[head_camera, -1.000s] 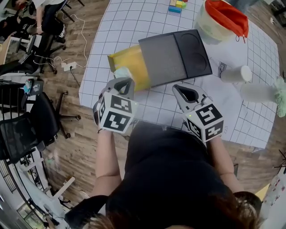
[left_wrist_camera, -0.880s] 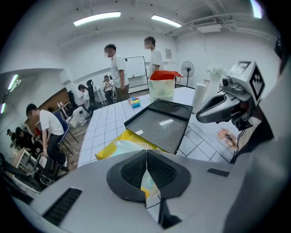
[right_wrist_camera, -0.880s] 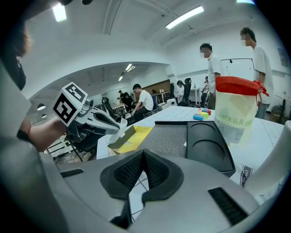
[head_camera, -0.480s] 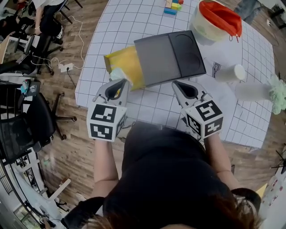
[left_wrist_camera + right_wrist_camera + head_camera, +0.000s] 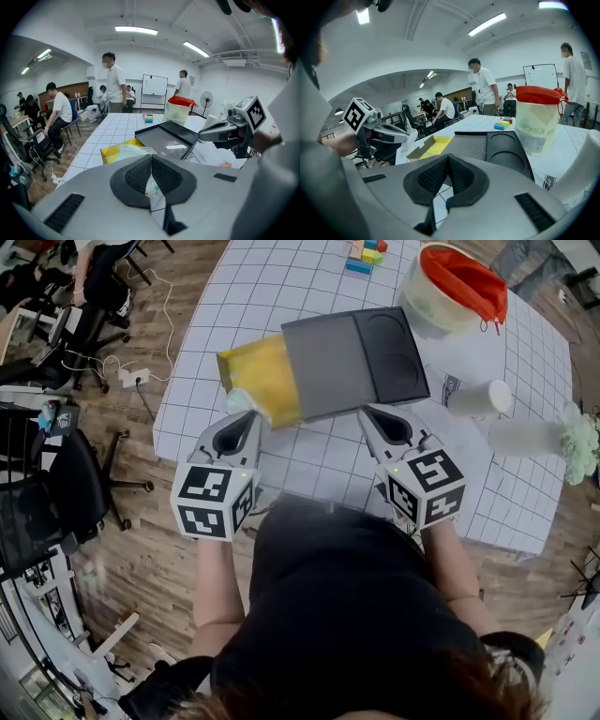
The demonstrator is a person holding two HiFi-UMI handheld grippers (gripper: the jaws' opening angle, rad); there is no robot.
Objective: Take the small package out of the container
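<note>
Small package (image 5: 240,400): a clear, crinkly plastic bag with something pale green inside. The left gripper (image 5: 151,174) has its jaws pressed together on a thin fold of the film, which shows between the ribbed pads. The bulk of the bag hangs beyond the tips. In the head view it sits at the 7 o'clock corner of the yellow container (image 5: 253,371), right at the rim. Whether it is fully clear of the wall I cannot tell.

The right gripper (image 5: 447,169) has its jaws closed on nothing. It hovers at the 6 o'clock edge of the black tray (image 5: 354,354), which lies across the container's 3 o'clock side.

The step in hand looks like the lift-out itself, nearly finished. The grip is only on a sliver of slick film, so the pinch should stay firm and the pull should be smooth, not jerked. The best path is up first, then out toward 7 o'clock, away from the tray's overhang. That way the hanging bulk clears the rim instead of snagging on it.

The container looks like light card and may tip or slide if the bag drags on its wall. The free right gripper could steady it through the tray. The red-lidded jar (image 5: 455,287) at 1 o'clock on the gridded table (image 5: 272,287) is well apart and no concern.
</note>
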